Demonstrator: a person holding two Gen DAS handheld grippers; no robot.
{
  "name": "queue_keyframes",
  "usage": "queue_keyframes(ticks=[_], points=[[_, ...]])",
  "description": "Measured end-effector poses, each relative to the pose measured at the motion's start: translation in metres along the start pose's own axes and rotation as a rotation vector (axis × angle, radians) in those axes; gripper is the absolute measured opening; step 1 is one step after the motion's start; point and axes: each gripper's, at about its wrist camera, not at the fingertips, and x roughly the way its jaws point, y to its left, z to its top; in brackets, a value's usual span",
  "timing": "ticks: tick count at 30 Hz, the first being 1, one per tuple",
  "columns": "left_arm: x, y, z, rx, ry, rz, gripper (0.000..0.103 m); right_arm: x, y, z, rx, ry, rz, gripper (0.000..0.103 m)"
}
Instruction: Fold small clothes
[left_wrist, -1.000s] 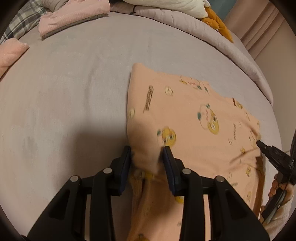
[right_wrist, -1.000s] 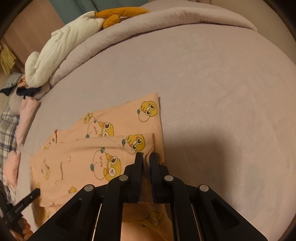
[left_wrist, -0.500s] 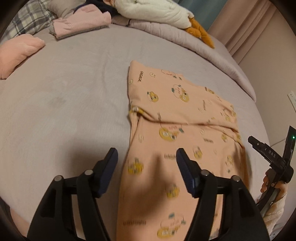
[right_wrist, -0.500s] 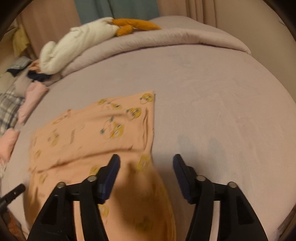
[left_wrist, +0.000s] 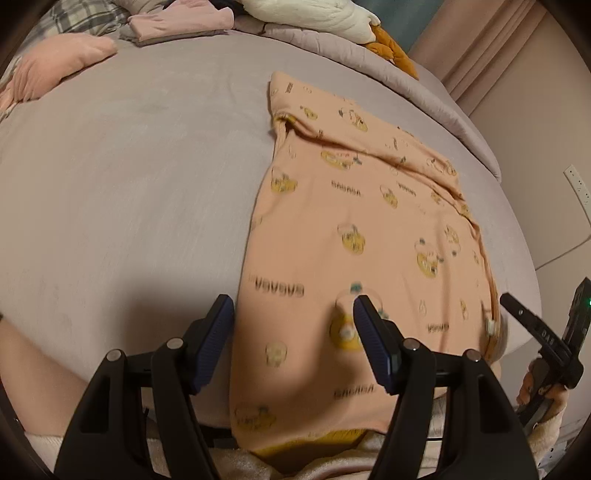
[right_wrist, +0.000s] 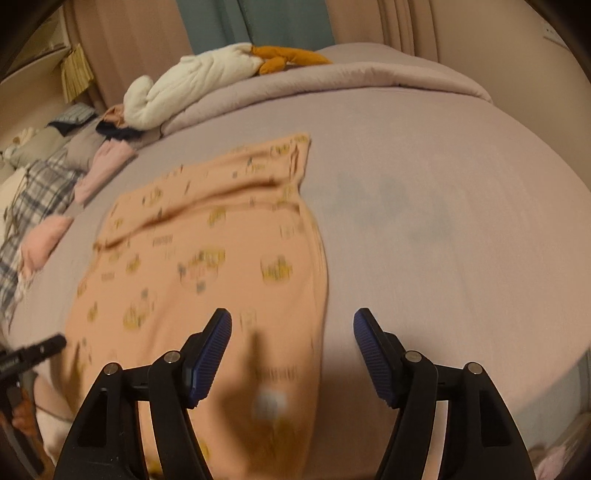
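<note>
A peach garment printed with yellow cartoon figures (left_wrist: 354, 236) lies on the grey bed, its far part folded over toward me, its near end hanging off the bed's front edge. It also shows in the right wrist view (right_wrist: 207, 266). My left gripper (left_wrist: 293, 332) is open and empty, raised over the garment's near left edge. My right gripper (right_wrist: 291, 347) is open and empty over the garment's near right edge. The right gripper shows at the far right of the left wrist view (left_wrist: 543, 336), and the left gripper at the left edge of the right wrist view (right_wrist: 33, 350).
The grey bed sheet (left_wrist: 129, 177) spreads to the left. Folded pink clothes (left_wrist: 55, 62) and a plaid cloth (right_wrist: 33, 199) lie at the far left. A rolled duvet (right_wrist: 332, 81), a white plush (right_wrist: 192, 88) and an orange plush (right_wrist: 291, 57) lie along the far edge.
Both grippers were shut on the garment's edge a second ago. They let go, opened wide and drew back toward the near edge of the bed, leaving the fold lying flat.
</note>
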Motion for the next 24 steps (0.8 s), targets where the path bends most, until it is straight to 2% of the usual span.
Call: queue_keyframes(ticks=[5, 11, 14, 15, 16, 17, 18, 19, 22, 24], points=[[-0.004, -0.002, -0.019, 0.012, -0.004, -0.003, 0.066, -0.012, -0.003, -0.029, 0.016, 0.015, 0.019, 0.068], [-0.005, -0.003, -0.037, 0.01, 0.028, -0.031, 0.064, -0.016, 0.0, -0.054, 0.015, 0.043, 0.061, 0.068], [-0.005, -0.006, -0.044, 0.028, 0.029, -0.023, 0.054, -0.014, 0.004, -0.063, 0.015, 0.057, 0.077, 0.068], [-0.004, -0.008, -0.046, 0.043, 0.019, 0.001, 0.041, -0.012, 0.006, -0.064, 0.011, 0.059, 0.076, 0.068], [-0.004, -0.01, -0.048, 0.055, 0.009, 0.027, 0.026, -0.012, 0.007, -0.066, 0.007, 0.056, 0.069, 0.065], [-0.003, -0.013, -0.049, 0.078, -0.004, 0.052, 0.022, -0.011, 0.009, -0.066, -0.004, 0.054, 0.055, 0.062], [-0.003, -0.014, -0.049, 0.087, -0.01, 0.049, 0.017, -0.012, 0.011, -0.068, -0.009, 0.049, 0.048, 0.051], [-0.002, -0.015, -0.05, 0.082, -0.014, 0.031, 0.008, -0.012, 0.012, -0.067, -0.009, 0.041, 0.062, 0.035], [-0.001, -0.018, -0.05, 0.077, -0.017, 0.013, 0.007, -0.009, 0.012, -0.065, 0.013, 0.039, 0.094, 0.017], [-0.004, -0.018, -0.048, 0.067, -0.019, -0.012, 0.006, -0.011, 0.012, -0.064, 0.023, 0.034, 0.117, 0.011]])
